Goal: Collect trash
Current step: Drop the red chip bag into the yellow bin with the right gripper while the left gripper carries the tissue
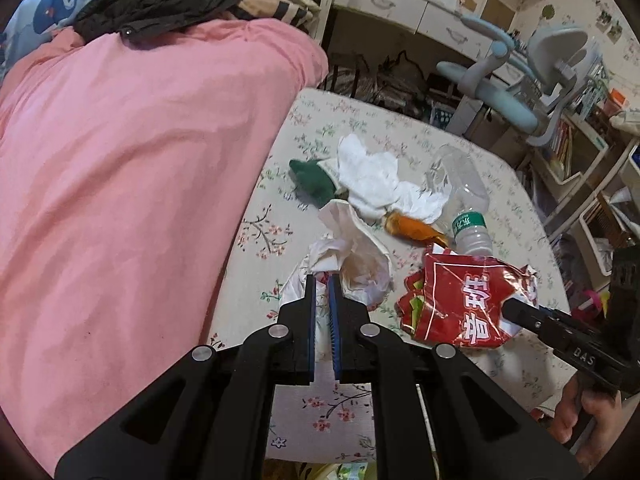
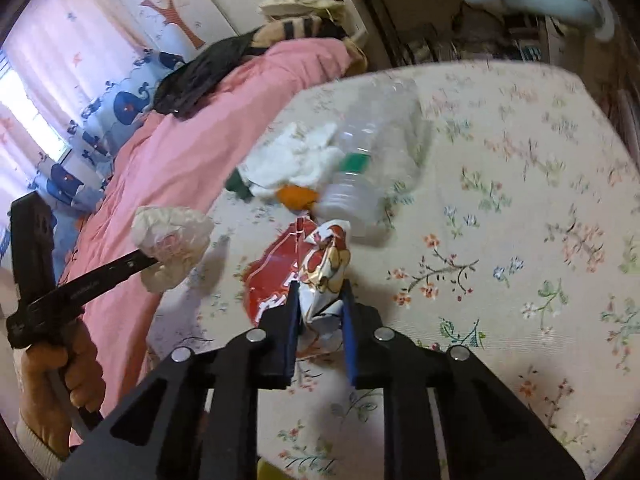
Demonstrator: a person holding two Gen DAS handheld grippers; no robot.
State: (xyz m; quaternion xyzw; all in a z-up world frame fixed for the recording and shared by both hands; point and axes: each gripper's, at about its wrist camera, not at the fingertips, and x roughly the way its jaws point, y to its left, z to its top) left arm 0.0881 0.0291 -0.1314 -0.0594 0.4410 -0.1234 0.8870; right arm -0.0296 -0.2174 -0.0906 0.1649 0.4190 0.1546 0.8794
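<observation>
Our left tongs (image 1: 322, 280) are clenched on a crumpled white plastic bag (image 1: 352, 256), lifted above the floral bed (image 2: 520, 160). Our right tongs (image 2: 320, 288) grasp the red snack wrapper (image 2: 280, 268), which lies beside a clear plastic bottle (image 2: 372, 160) and white tissues (image 2: 296, 156).
</observation>
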